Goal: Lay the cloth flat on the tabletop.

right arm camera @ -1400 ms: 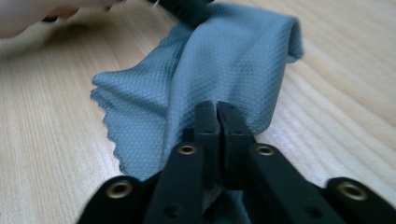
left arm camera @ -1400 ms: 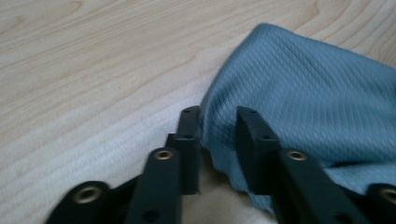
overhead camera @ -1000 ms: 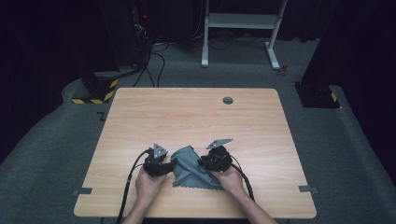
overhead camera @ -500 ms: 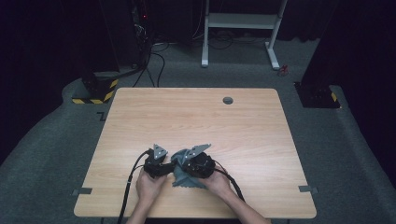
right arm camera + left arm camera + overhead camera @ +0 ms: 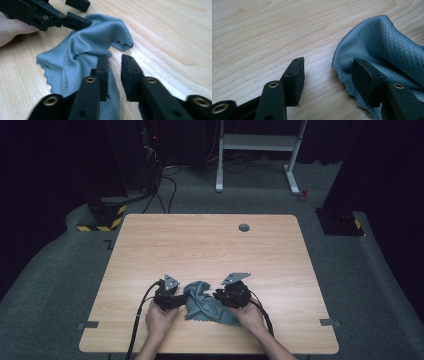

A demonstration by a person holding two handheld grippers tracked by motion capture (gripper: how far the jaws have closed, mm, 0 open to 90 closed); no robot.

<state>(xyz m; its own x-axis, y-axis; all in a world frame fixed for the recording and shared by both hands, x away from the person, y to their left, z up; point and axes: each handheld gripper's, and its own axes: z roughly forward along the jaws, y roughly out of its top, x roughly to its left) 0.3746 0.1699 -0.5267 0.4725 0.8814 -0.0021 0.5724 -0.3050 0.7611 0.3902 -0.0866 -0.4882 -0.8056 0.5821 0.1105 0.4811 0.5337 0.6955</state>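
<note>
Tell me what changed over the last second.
The right gripper swung left toward the left gripper, bunching the blue-grey cloth, then pulled back right, so the cloth spread again. Its fingers now stand slightly apart, cloth beside them. The left gripper stayed put, open at the cloth's edge. The table is unchanged.

High view: table [image 5: 210, 245] evenly lit from above, surroundings near black, far floor dim. Slightly soft, low res, no glare. Left gripper view: bright, cloth [image 5: 387, 50] weave sharp, near jaws a bit soft, small shadow under the cloth edge. Right gripper view: bright sheen on the wood at right, near jaws blurred, far-left bg out of focus.
</note>
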